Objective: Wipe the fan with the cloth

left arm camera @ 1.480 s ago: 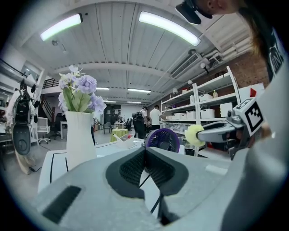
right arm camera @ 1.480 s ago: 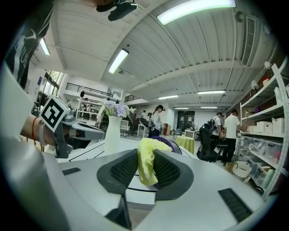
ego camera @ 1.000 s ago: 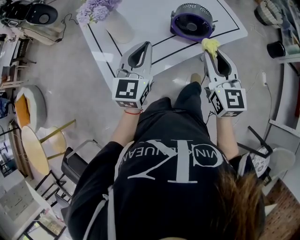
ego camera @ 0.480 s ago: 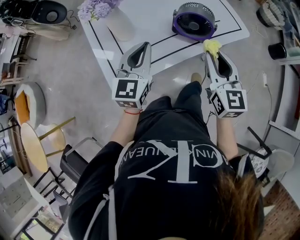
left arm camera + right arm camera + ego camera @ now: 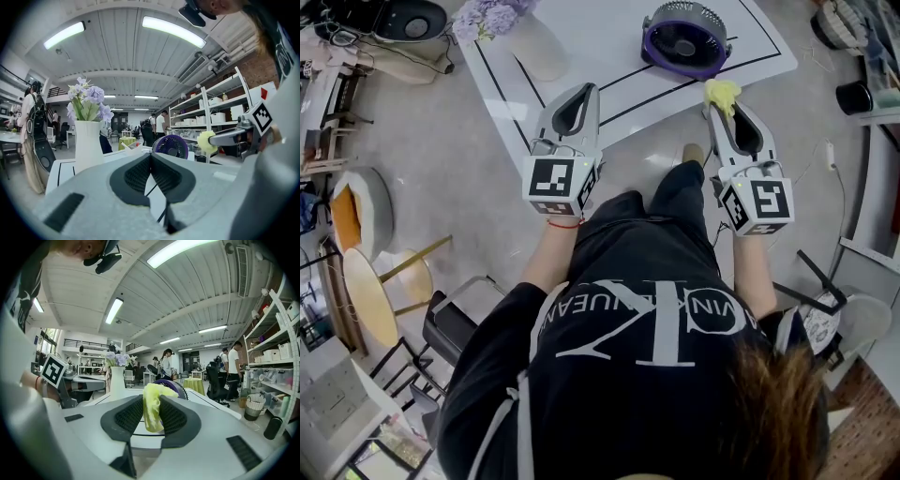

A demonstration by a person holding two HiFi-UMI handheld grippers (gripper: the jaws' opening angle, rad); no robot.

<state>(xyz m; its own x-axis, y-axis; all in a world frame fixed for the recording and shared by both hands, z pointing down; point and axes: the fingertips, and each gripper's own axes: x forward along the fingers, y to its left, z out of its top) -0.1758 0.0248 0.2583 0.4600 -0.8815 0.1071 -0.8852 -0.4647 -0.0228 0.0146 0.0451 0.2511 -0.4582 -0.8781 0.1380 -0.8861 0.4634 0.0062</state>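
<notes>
A small purple fan (image 5: 684, 39) with a grey grille stands on the white table (image 5: 609, 37) at its far right; it also shows as the fan (image 5: 171, 146) and the fan (image 5: 174, 386). My right gripper (image 5: 721, 95) is shut on a yellow cloth (image 5: 722, 91), held just short of the table's near edge, below and right of the fan. The cloth (image 5: 153, 408) is pinched upright between the pads. My left gripper (image 5: 583, 90) hovers over the table's near edge, left of the fan, jaws shut on nothing (image 5: 151, 154).
A white vase of purple flowers (image 5: 525, 37) stands at the table's left, seen as the vase (image 5: 89, 143). Black lines mark the tabletop. Round stools (image 5: 370, 291) sit on the floor at left. Shelving (image 5: 220, 117) and people stand in the background.
</notes>
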